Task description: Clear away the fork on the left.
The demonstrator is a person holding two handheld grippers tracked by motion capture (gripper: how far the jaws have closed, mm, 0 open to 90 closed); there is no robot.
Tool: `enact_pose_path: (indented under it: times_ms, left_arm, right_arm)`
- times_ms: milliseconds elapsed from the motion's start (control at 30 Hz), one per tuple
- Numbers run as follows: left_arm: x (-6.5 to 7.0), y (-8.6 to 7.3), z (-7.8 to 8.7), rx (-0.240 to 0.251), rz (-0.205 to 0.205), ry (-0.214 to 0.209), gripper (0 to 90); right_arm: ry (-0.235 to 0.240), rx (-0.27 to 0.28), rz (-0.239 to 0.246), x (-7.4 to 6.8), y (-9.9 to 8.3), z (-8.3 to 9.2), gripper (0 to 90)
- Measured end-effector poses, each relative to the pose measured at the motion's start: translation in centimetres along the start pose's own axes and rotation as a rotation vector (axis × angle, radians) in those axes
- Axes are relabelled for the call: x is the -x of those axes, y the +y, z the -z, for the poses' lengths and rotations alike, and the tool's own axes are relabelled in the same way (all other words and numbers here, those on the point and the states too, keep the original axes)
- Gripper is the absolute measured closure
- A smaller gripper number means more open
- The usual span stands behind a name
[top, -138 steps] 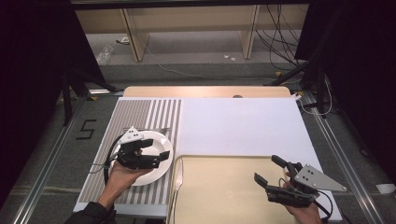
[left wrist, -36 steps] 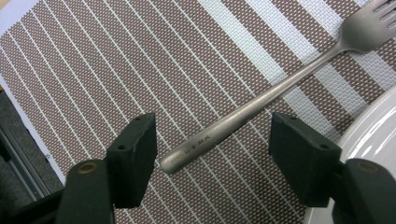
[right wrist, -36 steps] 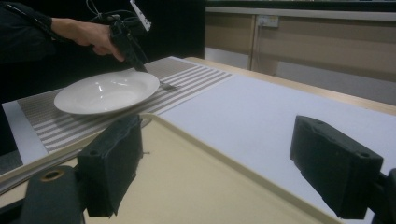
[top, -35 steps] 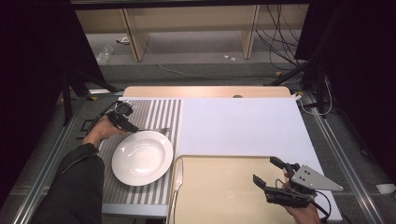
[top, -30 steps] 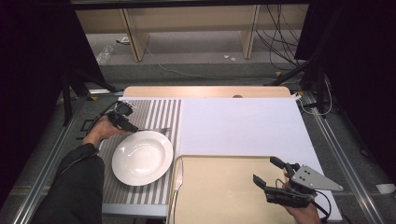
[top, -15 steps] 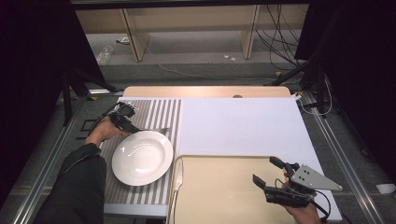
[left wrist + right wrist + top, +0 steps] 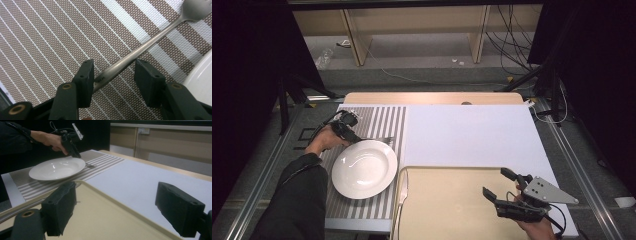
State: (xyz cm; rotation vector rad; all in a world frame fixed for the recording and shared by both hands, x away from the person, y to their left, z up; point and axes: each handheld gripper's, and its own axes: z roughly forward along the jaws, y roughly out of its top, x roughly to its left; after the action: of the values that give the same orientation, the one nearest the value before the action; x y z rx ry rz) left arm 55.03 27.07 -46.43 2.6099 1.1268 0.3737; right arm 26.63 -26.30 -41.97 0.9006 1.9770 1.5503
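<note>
Fork (image 7: pixel 147 45) lies flat on the striped placemat (image 7: pixel 384 120), just beyond the white plate (image 7: pixel 364 168). My left tongs (image 7: pixel 113 75) stand apart, straddling its handle; I judge this the pre-grasp step. Next: close on the handle, then lift. My right tongs (image 7: pixel 116 206) hover apart over the beige tray (image 7: pixel 447 205).

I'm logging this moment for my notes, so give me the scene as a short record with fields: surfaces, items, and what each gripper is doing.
surface: table with striped mat on its left
plate: white, empty, on the mat
fork: lies flat on the mat beyond the plate
tray: beige, near edge of table
left gripper: open, jaws either side of the fork's handle
right gripper: open, holds nothing, over the tray
</note>
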Motion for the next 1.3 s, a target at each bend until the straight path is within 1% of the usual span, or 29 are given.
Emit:
enact_pose_path:
  times_ms: [67,100,167,267,300,333,467,533,567,600,633,667,800,1033,1100,1167,1233,1300]
  left_arm:
    - [-0.1,0.0,0.0,0.002,-0.005,-0.007,50.1]
    - [-0.1,-0.1,-0.1,0.012,-0.012,-0.011,50.1]
    - [-0.3,-0.2,-0.1,0.016,-0.011,-0.017,49.2]
    - [-0.4,-0.2,-0.1,0.015,-0.003,-0.025,48.4]
    - [-0.4,-0.2,-0.1,0.013,-0.002,-0.026,48.4]
    - [-0.5,-0.2,-0.2,0.012,-0.008,-0.025,47.7]
    - [-0.6,-0.1,-0.2,0.005,-0.012,-0.033,47.3]
    - [-0.6,-0.1,-0.2,0.003,-0.004,-0.037,47.0]
    - [-0.8,0.0,-0.3,-0.004,0.009,-0.044,46.5]
    - [-0.8,0.0,-0.3,-0.004,0.009,-0.044,46.3]
    - [-0.7,0.2,-0.3,-0.016,-0.003,-0.043,46.6]
    - [-0.7,0.3,-0.3,-0.018,-0.011,-0.042,47.0]
    - [-0.8,0.4,-0.3,-0.026,-0.022,-0.051,48.0]
    - [-0.9,0.4,-0.3,-0.028,-0.02,-0.067,48.3]
    - [-1.1,0.2,-0.4,-0.017,-0.01,-0.08,49.2]
    - [-1.1,0.1,-0.4,-0.008,0.001,-0.082,49.6]
    - [-1.0,0.0,-0.3,-0.007,-0.002,-0.092,53.4]
    - [-0.9,0.1,-0.3,-0.012,0.007,-0.101,58.7]
  right_arm:
    - [0.001,0.002,0.001,0.0,0.0,-0.1,18.0]
    - [0.002,0.002,0.004,0.0,0.0,-0.1,18.0]
    - [0.002,-0.001,0.005,0.0,0.0,0.0,18.0]
    - [0.003,0.003,0.002,0.0,0.0,0.0,18.0]
    - [0.002,-0.003,0.005,0.0,0.0,0.0,18.1]
    - [0.002,0.0,0.011,0.0,0.0,0.0,18.1]
    - [0.004,-0.002,0.012,-0.1,0.0,0.0,18.1]
    - [0.004,-0.002,0.012,-0.1,0.0,0.0,18.2]
    - [0.006,0.0,0.01,-0.1,0.0,0.0,18.6]
    - [0.006,0.0,0.01,-0.1,0.0,0.0,18.6]
    - [0.009,-0.006,0.012,-0.1,0.0,0.0,18.7]
    - [0.01,-0.004,0.013,-0.1,0.0,0.0,18.7]
    - [0.014,-0.004,0.014,-0.1,0.0,0.0,18.9]
    - [0.02,-0.004,0.015,-0.1,0.0,-0.1,19.2]
    - [0.02,-0.006,0.019,-0.1,0.0,-0.1,19.3]
    - [0.023,-0.015,0.016,-0.2,0.0,0.0,19.4]
    - [0.022,-0.014,0.018,-0.2,0.0,-0.1,19.4]
    - [0.022,-0.006,0.016,-0.2,0.0,-0.1,19.4]
